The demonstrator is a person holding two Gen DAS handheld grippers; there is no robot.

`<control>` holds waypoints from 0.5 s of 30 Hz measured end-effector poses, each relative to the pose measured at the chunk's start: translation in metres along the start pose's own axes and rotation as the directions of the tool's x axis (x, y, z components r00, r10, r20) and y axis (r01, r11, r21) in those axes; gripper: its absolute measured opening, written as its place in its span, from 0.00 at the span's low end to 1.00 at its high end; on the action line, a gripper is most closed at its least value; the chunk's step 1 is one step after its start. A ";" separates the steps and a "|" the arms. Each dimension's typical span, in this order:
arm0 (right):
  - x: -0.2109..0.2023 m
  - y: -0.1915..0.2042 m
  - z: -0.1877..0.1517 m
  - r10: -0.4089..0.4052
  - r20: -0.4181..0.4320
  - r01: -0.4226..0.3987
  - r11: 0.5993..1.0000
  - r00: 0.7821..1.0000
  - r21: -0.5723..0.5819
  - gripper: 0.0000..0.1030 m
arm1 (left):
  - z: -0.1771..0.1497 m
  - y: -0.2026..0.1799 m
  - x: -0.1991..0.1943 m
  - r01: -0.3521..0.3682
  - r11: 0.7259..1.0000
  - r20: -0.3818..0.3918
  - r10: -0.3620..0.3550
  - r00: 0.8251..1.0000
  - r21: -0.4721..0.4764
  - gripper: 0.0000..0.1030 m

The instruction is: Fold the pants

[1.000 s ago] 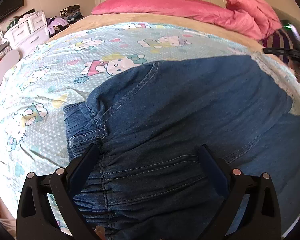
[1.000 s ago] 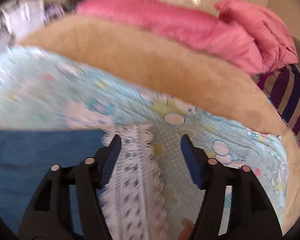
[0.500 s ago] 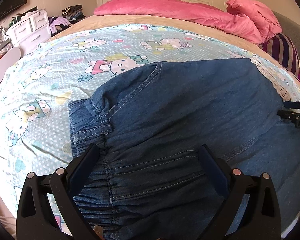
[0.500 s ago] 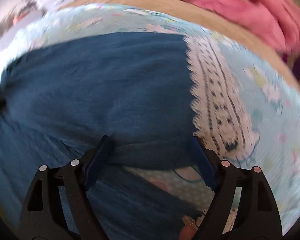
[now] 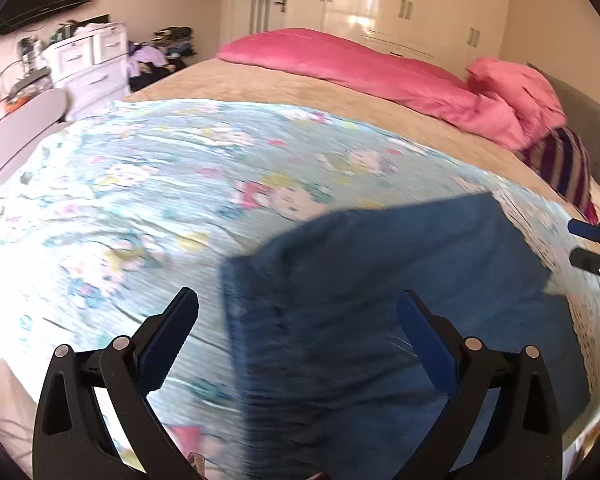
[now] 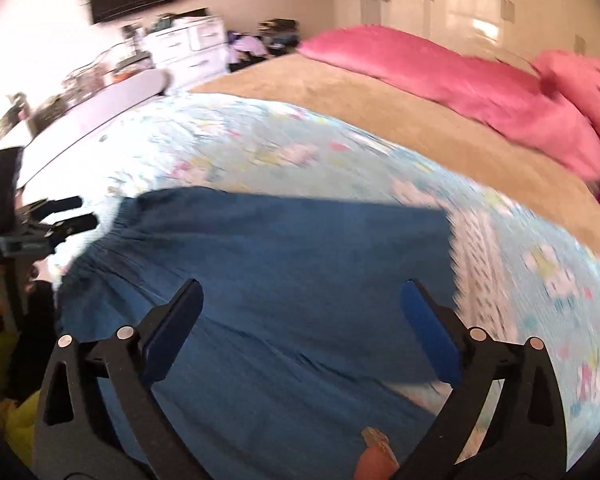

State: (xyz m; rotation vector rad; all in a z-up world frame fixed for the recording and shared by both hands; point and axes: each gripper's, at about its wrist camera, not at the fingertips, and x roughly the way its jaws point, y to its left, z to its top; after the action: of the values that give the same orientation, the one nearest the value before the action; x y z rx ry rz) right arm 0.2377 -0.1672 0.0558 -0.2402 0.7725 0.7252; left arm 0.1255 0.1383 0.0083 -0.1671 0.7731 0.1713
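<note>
The blue denim pants (image 6: 260, 280) lie flat on the light blue cartoon-print sheet (image 5: 140, 184) that covers the bed. The left gripper (image 5: 298, 312) hangs above the pants with its jaws wide apart and holds nothing. The right gripper (image 6: 302, 304) also hangs over the pants. Its jaws have just been opening, and nothing is pinched between them. A pink blanket (image 5: 380, 68) sits far back.

The pants (image 5: 380, 280) lie on a patterned sheet (image 5: 140, 200) spread over the bed (image 5: 300, 92). Behind them, a duvet (image 5: 360, 68) lies across the bed's far side; drawers (image 5: 88, 64) stand far left.
</note>
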 end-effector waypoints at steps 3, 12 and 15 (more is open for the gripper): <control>0.022 0.023 0.017 0.026 -0.014 -0.027 0.998 1.000 -0.060 0.91 | 0.011 0.024 0.007 -0.028 0.999 -0.012 0.028 1.000 -0.039 0.96; 0.102 0.052 0.047 0.022 -0.112 -0.041 0.985 0.993 -0.167 0.91 | 0.026 0.044 0.046 -0.012 1.000 -0.097 0.010 0.995 -0.019 0.96; 0.125 0.054 0.055 -0.017 -0.160 -0.018 0.976 0.987 -0.217 0.91 | 0.030 0.038 0.066 0.016 1.000 -0.123 -0.014 0.992 0.018 0.95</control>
State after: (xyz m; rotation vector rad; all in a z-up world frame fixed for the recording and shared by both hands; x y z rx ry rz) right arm 0.2926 -0.0391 0.0087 -0.5020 0.8462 0.7987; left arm 0.1841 0.1875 -0.0197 -0.1663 0.8952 0.1404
